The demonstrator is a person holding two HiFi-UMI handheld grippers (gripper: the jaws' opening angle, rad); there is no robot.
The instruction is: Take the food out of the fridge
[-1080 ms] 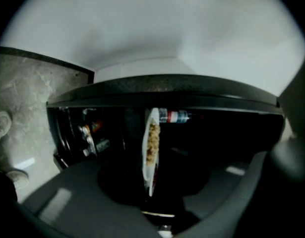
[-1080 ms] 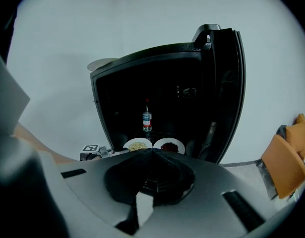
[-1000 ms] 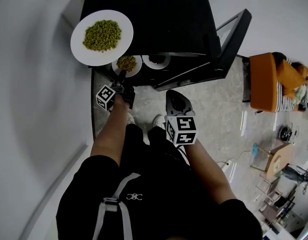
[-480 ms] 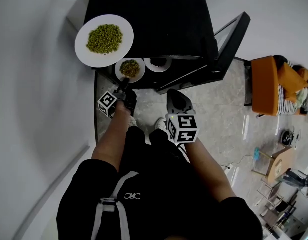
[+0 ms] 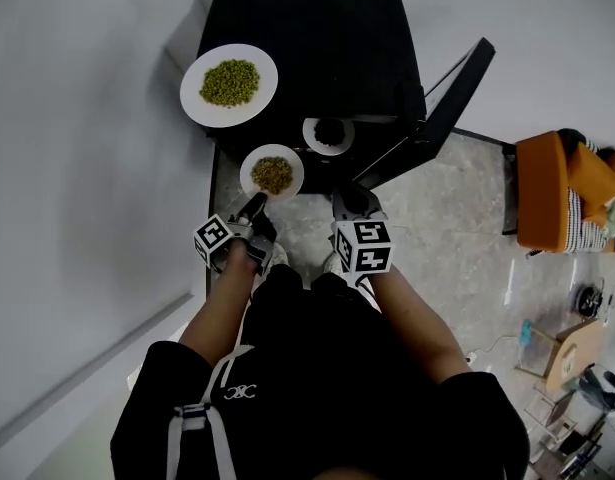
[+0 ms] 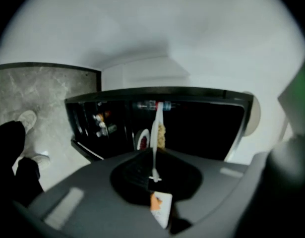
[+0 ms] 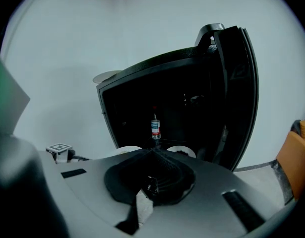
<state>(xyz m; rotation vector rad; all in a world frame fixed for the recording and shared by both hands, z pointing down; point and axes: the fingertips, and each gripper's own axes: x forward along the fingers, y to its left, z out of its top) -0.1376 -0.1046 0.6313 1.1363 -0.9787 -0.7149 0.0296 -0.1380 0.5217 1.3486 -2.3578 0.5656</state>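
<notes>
Now left claw, just closed, holds small plate level.

Three plates, one fridge, one bottle, two hand-held grippers.

Left gripper closed jaws on small plate, withdrawing it.

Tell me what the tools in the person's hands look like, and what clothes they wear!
The left tool and the right tool are both dark grey, each carrying a white cube with black square markers. The person wears a black short-sleeved top with grey straps, and black trousers.
</notes>
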